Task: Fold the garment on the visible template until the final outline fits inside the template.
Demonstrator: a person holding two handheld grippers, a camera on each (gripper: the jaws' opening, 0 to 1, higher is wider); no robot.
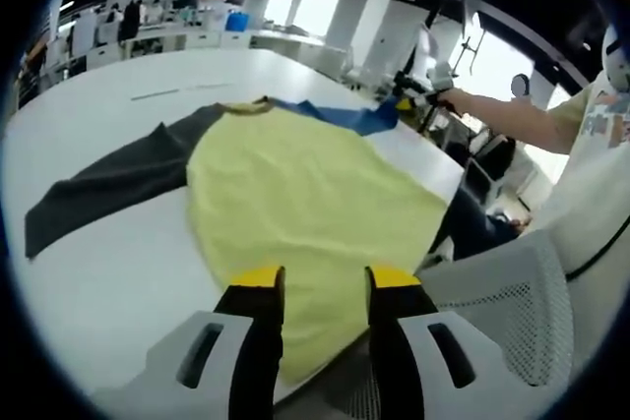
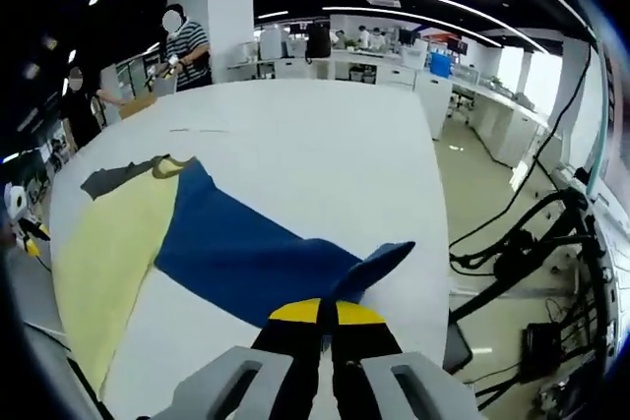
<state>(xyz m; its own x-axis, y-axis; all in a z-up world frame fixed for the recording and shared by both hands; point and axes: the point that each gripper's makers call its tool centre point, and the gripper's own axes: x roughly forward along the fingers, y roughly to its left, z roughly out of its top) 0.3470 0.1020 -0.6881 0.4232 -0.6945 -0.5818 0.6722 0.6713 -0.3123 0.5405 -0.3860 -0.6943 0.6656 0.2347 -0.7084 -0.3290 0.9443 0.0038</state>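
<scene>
A shirt with a yellow body (image 1: 295,204), a dark grey sleeve (image 1: 108,184) and a blue sleeve (image 1: 340,117) lies spread on the white table (image 1: 98,282). My left gripper (image 1: 326,282) is open, its yellow-tipped jaws hanging over the hem at the table's near edge. In the right gripper view the blue sleeve (image 2: 246,243) runs from the yellow body (image 2: 108,243) toward me. Its cuff is lifted and pinched in my right gripper (image 2: 325,310), which is shut on it. That right gripper (image 1: 433,86) also appears far right in the left gripper view, at the end of a person's arm.
A person in a white shirt (image 1: 591,174) sits at the table's right edge beside a grey mesh chair (image 1: 502,292). Thin line marks (image 2: 197,130) lie on the far tabletop. Two people (image 2: 182,46) stand at the far end. Cables and a stand (image 2: 532,243) are beyond the table's right edge.
</scene>
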